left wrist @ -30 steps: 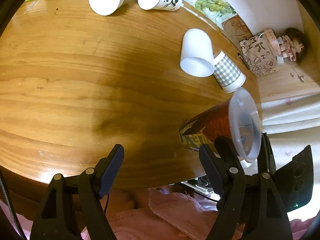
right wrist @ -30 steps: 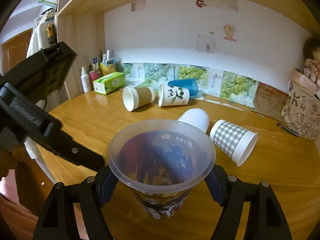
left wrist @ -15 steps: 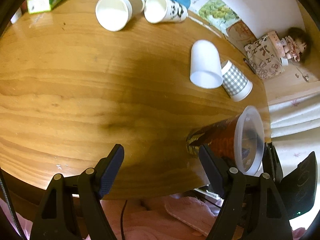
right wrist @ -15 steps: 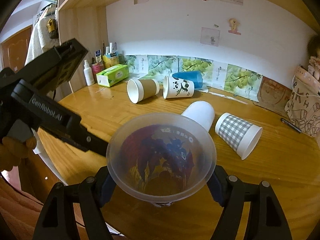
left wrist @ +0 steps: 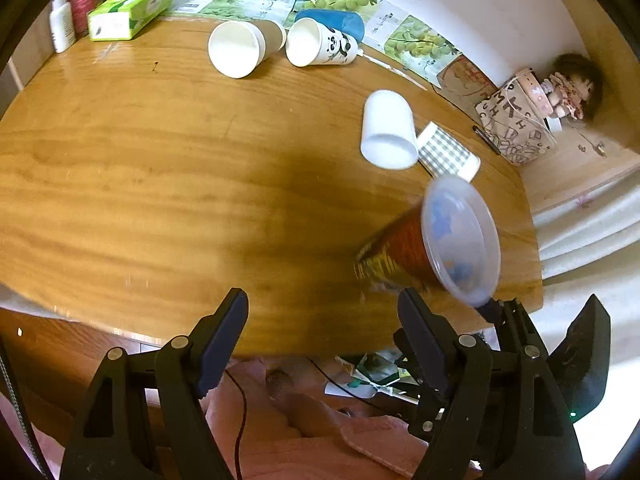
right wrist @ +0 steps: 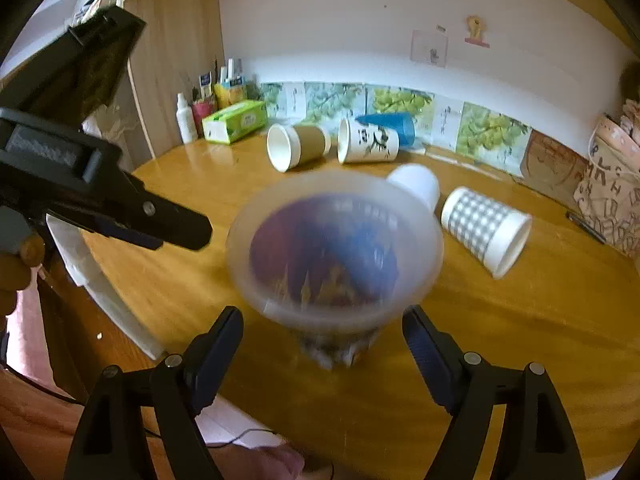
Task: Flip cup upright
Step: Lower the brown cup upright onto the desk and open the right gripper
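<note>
With its base on the worktop (right wrist: 520,340) and its wide mouth facing up, the printed plastic cup (right wrist: 334,248) stands near the front edge, blurred in both views, so whether it has fully settled cannot be told. The right tool (right wrist: 323,338) sits just behind it with its fingers spread wider than the cup and touching nothing; by appearance the cup is released. The left tool (left wrist: 324,320) hangs over the front edge, likewise wide open and empty, with the cup off to its right. This cup's flip looks essentially done. Five others lie on their sides: the brown-sleeved cup (right wrist: 298,148), panda cup (right wrist: 368,142), blue cup (right wrist: 390,122), white cup (right wrist: 416,184) and checked cup (right wrist: 486,230).
</note>
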Tool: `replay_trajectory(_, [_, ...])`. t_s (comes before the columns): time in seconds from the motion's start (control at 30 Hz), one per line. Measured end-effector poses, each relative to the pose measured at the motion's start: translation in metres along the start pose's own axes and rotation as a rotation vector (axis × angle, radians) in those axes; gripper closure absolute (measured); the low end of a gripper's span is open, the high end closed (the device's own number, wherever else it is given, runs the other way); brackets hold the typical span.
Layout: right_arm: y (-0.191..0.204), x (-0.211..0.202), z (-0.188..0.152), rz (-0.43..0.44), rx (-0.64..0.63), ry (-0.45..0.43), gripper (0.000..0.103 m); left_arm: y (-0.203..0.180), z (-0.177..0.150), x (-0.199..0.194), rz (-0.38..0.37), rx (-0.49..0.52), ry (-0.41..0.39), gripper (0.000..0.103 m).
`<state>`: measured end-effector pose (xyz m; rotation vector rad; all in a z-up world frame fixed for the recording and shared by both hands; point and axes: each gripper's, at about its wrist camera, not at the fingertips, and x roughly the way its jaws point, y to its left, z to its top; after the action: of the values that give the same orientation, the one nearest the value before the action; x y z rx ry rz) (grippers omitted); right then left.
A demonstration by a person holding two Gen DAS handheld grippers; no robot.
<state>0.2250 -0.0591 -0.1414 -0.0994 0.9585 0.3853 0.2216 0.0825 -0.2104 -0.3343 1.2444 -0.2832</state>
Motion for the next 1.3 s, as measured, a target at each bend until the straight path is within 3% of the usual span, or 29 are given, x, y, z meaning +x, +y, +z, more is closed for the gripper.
replay_trajectory(0.53, [0.01,-0.063,-0.082,-0.064,0.036,0.185,0.017,-0.018,-0.105,-0.01,0.024,0.024,0.007,0.023])
replay_trajectory(0.73, [0.007,-0.082,-0.102,-0.068,0.09,0.263,0.014,-0.031,-0.125,-0.036,0.037,0.062,-0.05,0.023])
replay_trajectory(0.93, [0.004,-0.121,-0.086,-0.118,0.119,0.229,0.014,-0.059,-0.124,-0.071,0.047,0.15,-0.149,0.023])
replay_trajectory(1.07, [0.007,-0.151,-0.071,-0.124,0.108,0.175,0.002,-0.071,-0.116,-0.095,0.001,0.154,-0.215,0.023])
replay_trajectory(1.2, [0.009,-0.182,-0.056,-0.117,0.105,0.114,0.002,-0.089,-0.11,-0.117,-0.01,0.182,-0.298,0.023])
replay_trajectory(1.3, [0.006,-0.2,-0.043,-0.16,0.136,0.101,0.002,-0.101,-0.107,-0.136,0.008,0.185,-0.371,0.023])
